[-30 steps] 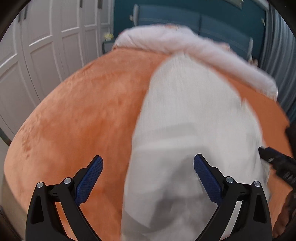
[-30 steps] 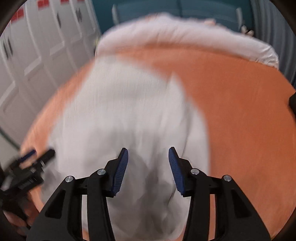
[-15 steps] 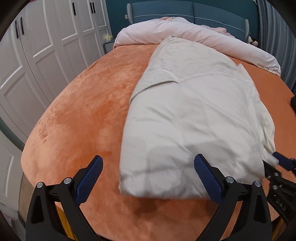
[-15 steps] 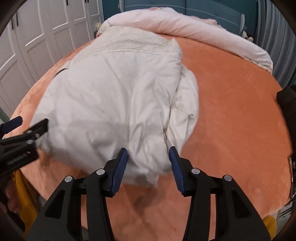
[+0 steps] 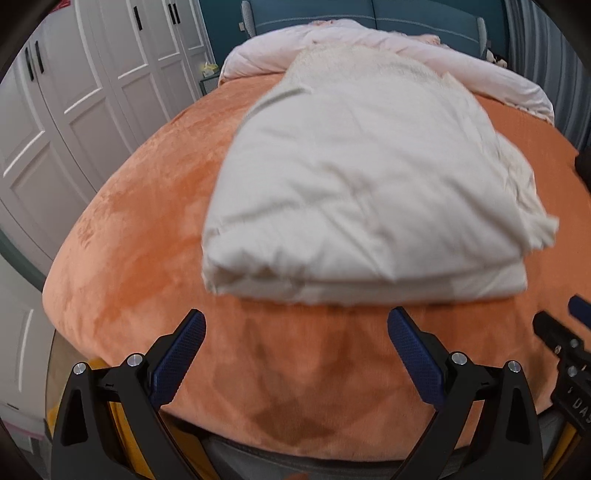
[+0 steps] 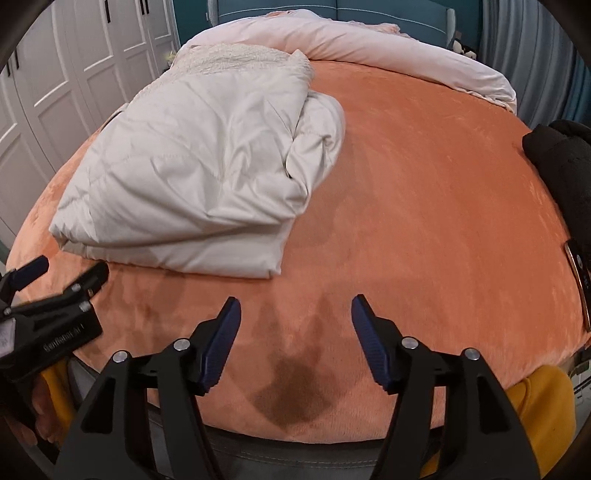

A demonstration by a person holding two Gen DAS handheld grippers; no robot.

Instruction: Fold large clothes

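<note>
A large off-white padded coat [image 5: 362,177] lies folded in a long block on the orange bed cover [image 5: 140,221]; it also shows in the right wrist view [image 6: 199,173], with its fleecy collar end toward the headboard. My left gripper [image 5: 295,347] is open and empty, held above the bed's near edge just short of the coat's folded end. My right gripper [image 6: 295,332] is open and empty, to the right of the coat over bare orange cover [image 6: 424,192]. Each gripper shows at the edge of the other's view.
A rolled pale pink duvet [image 6: 369,40] lies across the head of the bed by the blue headboard [image 5: 369,14]. White wardrobe doors [image 5: 74,92] stand to the left. A dark garment [image 6: 561,158] lies at the bed's right edge.
Both grippers have pulled back from the coat toward the bed's near edge. The right gripper has opened wider and no longer straddles the coat's edge. The coat rests folded.
</note>
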